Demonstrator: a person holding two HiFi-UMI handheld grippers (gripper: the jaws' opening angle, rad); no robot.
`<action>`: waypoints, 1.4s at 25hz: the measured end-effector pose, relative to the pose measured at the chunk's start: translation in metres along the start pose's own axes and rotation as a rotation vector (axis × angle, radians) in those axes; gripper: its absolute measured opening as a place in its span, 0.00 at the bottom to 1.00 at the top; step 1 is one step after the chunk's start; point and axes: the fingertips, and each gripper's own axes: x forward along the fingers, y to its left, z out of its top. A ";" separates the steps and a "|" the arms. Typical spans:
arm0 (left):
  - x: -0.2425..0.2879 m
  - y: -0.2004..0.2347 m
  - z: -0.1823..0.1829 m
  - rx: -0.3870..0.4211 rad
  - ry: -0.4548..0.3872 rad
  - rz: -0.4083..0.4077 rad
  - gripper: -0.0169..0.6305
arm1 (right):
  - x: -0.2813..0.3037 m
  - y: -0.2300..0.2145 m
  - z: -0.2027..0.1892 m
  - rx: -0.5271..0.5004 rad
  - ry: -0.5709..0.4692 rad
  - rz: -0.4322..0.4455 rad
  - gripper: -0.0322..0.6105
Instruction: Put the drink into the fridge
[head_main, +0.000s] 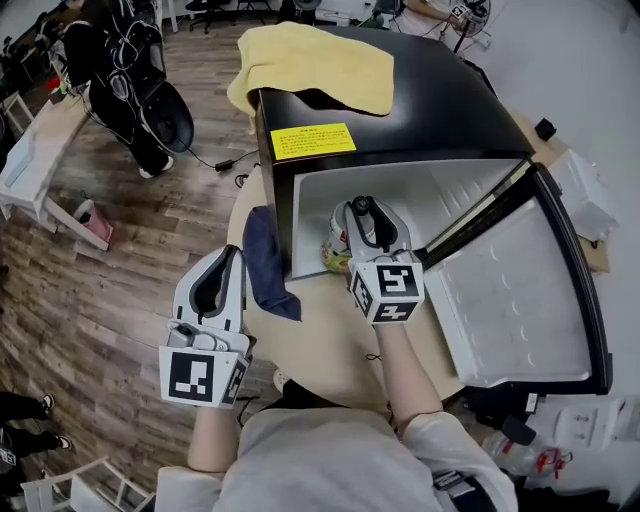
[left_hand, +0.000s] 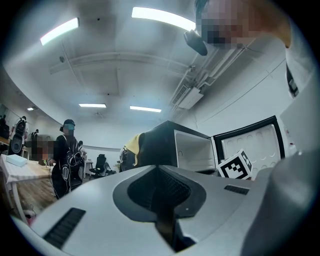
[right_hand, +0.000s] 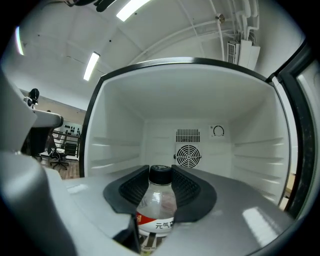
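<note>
A black mini fridge (head_main: 430, 110) stands on a round table (head_main: 325, 345), its door (head_main: 520, 300) swung open to the right and its white inside (right_hand: 190, 115) bare. My right gripper (head_main: 366, 216) is at the fridge mouth, shut on a clear drink bottle (right_hand: 157, 202) with a black cap and a red-and-white label. In the head view only a bit of the bottle (head_main: 333, 256) shows under the jaws. The bottle stands upright between the pads, at the threshold of the compartment. My left gripper (head_main: 224, 264) hangs left of the fridge over the table's edge, shut with nothing in it.
A yellow cloth (head_main: 310, 60) lies on the fridge top, and a dark blue cloth (head_main: 268, 265) hangs beside its left wall. A person in black (head_main: 130, 70) stands at the far left on the wooden floor. Boxes and clutter (head_main: 585, 195) sit behind the open door.
</note>
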 end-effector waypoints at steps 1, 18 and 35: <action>-0.001 0.003 -0.001 -0.001 0.003 0.003 0.06 | 0.004 0.001 -0.002 0.003 0.005 -0.001 0.28; 0.000 0.040 -0.012 -0.012 0.021 0.044 0.06 | 0.059 0.017 -0.024 -0.001 0.065 0.005 0.28; 0.005 0.034 -0.017 -0.039 0.012 0.024 0.06 | 0.053 0.026 -0.036 -0.047 0.103 0.034 0.29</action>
